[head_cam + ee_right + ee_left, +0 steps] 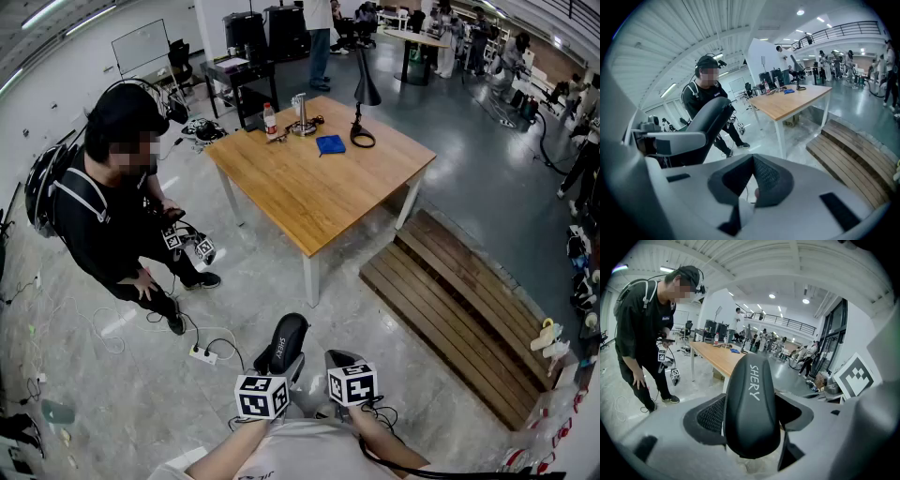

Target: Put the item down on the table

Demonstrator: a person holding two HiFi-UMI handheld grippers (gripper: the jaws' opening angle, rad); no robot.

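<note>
My left gripper (751, 414) is pinching the black item (281, 345), a smooth oblong shell lettered SHERY. Both pads press its sides and it stands up between the jaws, spread wide around it. It looks shut, and I cannot tell whether anything is inside. My right gripper (751, 180) sits just beside it with its jaws pressed together on nothing. The item is over the floor, well apart from the wooden table (319, 192). At the table's far end stand a small bottle (270, 120), its contents too small to make out, a blue cloth (330, 144) and a black lamp (362, 112). Another person (108, 211) stands left of the table.
</note>
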